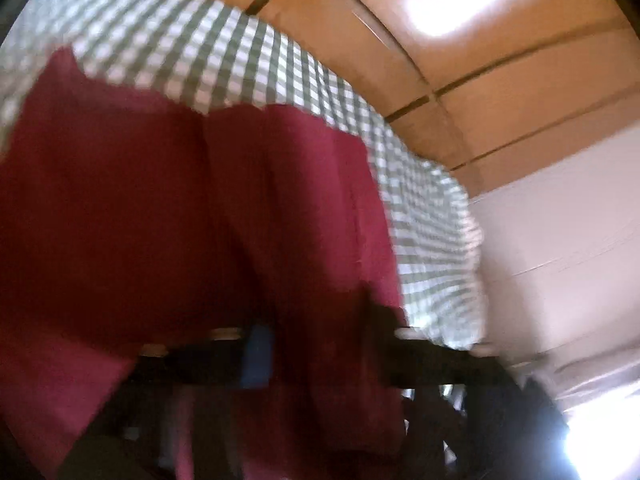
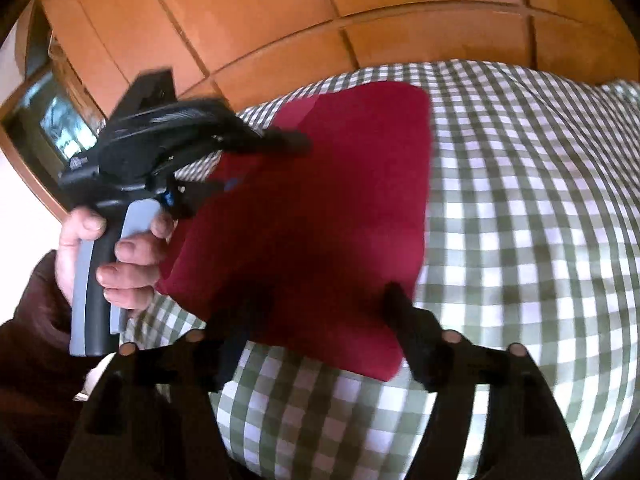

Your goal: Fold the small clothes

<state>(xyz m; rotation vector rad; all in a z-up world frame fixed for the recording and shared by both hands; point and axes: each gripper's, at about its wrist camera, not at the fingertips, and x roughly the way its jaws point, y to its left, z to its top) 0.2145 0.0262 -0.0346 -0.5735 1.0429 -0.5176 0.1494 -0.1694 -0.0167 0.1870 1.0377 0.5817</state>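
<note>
Right tongs (image 2: 320, 312) spread open over flat red cloth (image 2: 320, 208) | left tongs (image 2: 280, 142) grip unclear | checked bedsheet (image 2: 520, 220) beneath

— What's in your way on the left side?

— Your left gripper (image 2: 280, 142) and the hand (image 2: 116, 256) holding it hang over the left edge of the red cloth (image 2: 320, 208), so that side is blocked.

— And on the right?

— The checked cover (image 2: 520, 220) lies bare to the right of the cloth; you can pass there.

— Straight ahead?

— Your right gripper (image 2: 320, 300) stands with its fingers (image 2: 404, 312) spread over the near edge of the cloth. Beyond the far edge, the wooden cupboard (image 2: 280, 12) closes things off.
</note>
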